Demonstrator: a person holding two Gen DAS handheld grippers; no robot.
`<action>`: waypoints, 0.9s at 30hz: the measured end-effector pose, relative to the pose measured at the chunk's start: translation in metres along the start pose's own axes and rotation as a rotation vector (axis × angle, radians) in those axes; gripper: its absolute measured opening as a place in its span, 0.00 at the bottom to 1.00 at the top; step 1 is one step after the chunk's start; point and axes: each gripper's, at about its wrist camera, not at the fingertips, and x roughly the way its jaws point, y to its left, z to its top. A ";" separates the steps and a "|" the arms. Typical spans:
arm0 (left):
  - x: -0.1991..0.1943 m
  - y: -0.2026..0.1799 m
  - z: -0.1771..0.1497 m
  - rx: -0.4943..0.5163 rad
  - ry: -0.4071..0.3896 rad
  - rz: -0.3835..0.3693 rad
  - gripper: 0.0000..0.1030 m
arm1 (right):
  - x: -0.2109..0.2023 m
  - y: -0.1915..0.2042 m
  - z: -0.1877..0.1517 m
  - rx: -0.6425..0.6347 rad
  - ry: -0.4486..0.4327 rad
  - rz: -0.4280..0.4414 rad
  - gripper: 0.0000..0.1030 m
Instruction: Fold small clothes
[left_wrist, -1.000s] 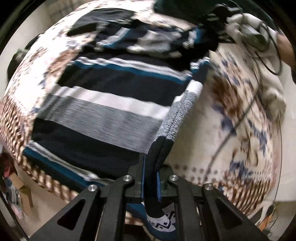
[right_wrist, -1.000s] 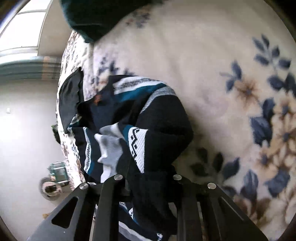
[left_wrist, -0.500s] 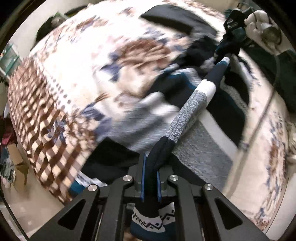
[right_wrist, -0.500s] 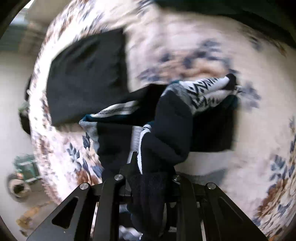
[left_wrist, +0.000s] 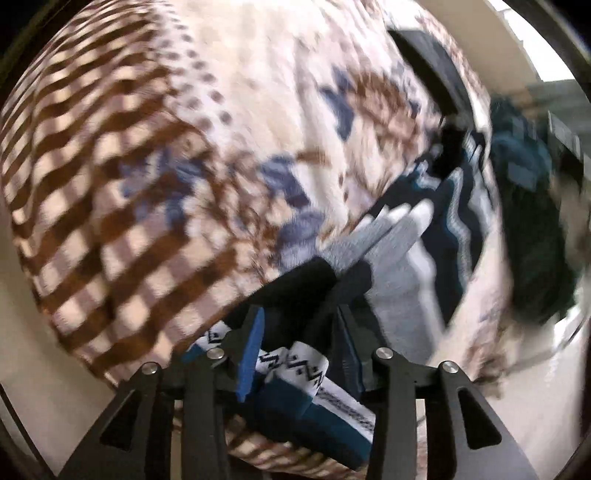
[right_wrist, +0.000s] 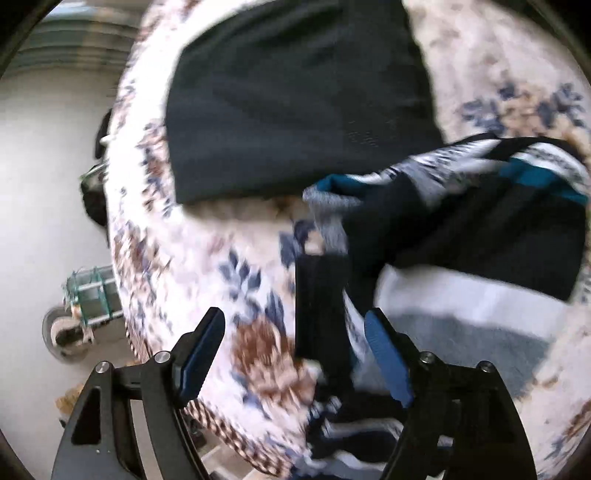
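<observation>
Where striped sweater (right_wrist: 461, 229) bunches, black garment (right_wrist: 295, 96) behind, floral blanket (right_wrist: 207, 258) beneath.

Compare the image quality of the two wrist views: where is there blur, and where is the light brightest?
Left wrist view: motion blur smears the floral blanket and striped sweater; brightest patch at upper right. Right wrist view: the sweater is streaked; the gripper fingers stay sharp.
</observation>
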 end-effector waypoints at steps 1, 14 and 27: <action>-0.008 0.003 0.003 -0.015 -0.007 -0.005 0.47 | -0.010 -0.002 -0.012 -0.027 -0.016 -0.018 0.78; 0.026 -0.053 0.002 0.365 0.136 0.174 0.56 | 0.009 -0.129 -0.292 0.064 0.104 -0.195 0.78; 0.014 -0.028 -0.007 0.400 0.102 0.159 0.05 | 0.047 -0.204 -0.468 0.360 0.110 0.051 0.78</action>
